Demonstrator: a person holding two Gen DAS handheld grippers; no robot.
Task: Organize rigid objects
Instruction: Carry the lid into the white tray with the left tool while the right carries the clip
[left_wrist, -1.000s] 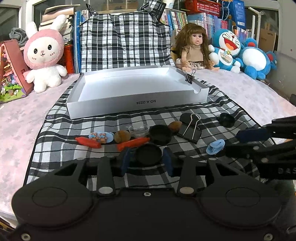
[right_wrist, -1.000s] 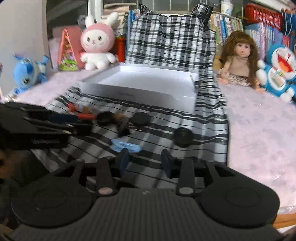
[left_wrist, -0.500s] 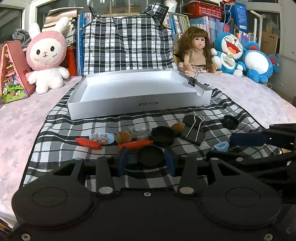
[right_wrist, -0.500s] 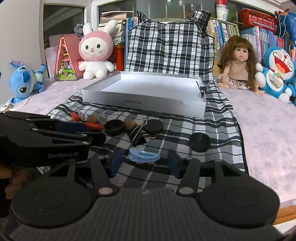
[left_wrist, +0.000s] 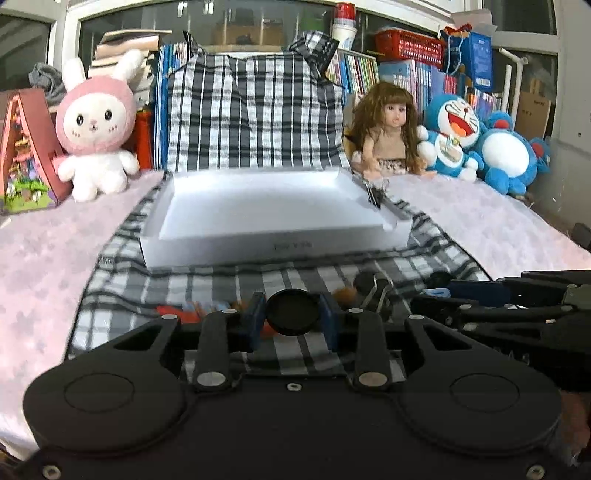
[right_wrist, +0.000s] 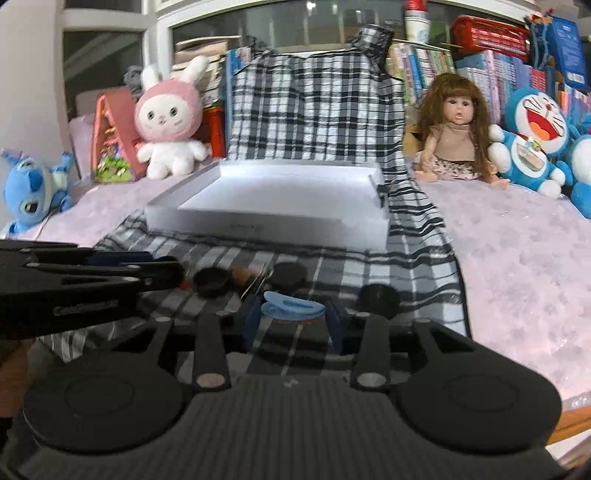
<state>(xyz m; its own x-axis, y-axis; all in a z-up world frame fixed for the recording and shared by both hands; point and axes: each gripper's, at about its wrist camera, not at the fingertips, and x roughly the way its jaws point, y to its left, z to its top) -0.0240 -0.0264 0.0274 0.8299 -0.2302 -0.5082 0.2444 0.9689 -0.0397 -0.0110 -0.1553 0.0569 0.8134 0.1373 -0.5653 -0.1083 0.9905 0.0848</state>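
— What is the left gripper (left_wrist: 292, 320) doing?

— Its jaws are sitting narrowed onto a round black plastic lid (left_wrist: 293, 312); both blue pads are touching the lid's sides, and the lid is riding clear of the black-and-white checked cloth (left_wrist: 236, 280).

— And the right gripper (right_wrist: 291, 320)?

— Its jaws are closing in on a flat light-blue plastic clip (right_wrist: 291, 308). The clip is lying crosswise between the pads, ends reaching both. Whether it is off the cloth, I cannot tell; the frame is blurring.

— Where is the tray?

— The shallow white cardboard box lid (left_wrist: 275, 243) is sitting further back on the cloth, well apart from both grippers, with a black binder clip (left_wrist: 375, 195) pinching its right wall.

— What is lying loose?

— Near the left gripper, a large black binder clip with wire handles (left_wrist: 376, 291) and some small orange pieces (left_wrist: 173, 312), half hidden. Seen from the right wrist, three more round black lids (right_wrist: 379, 297) are resting on the cloth.

— Background?

— A pink-hooded white plush rabbit (left_wrist: 94, 125) and a brown-haired doll (left_wrist: 388, 133) are sitting behind, on the pink-covered counter (left_wrist: 498, 221).
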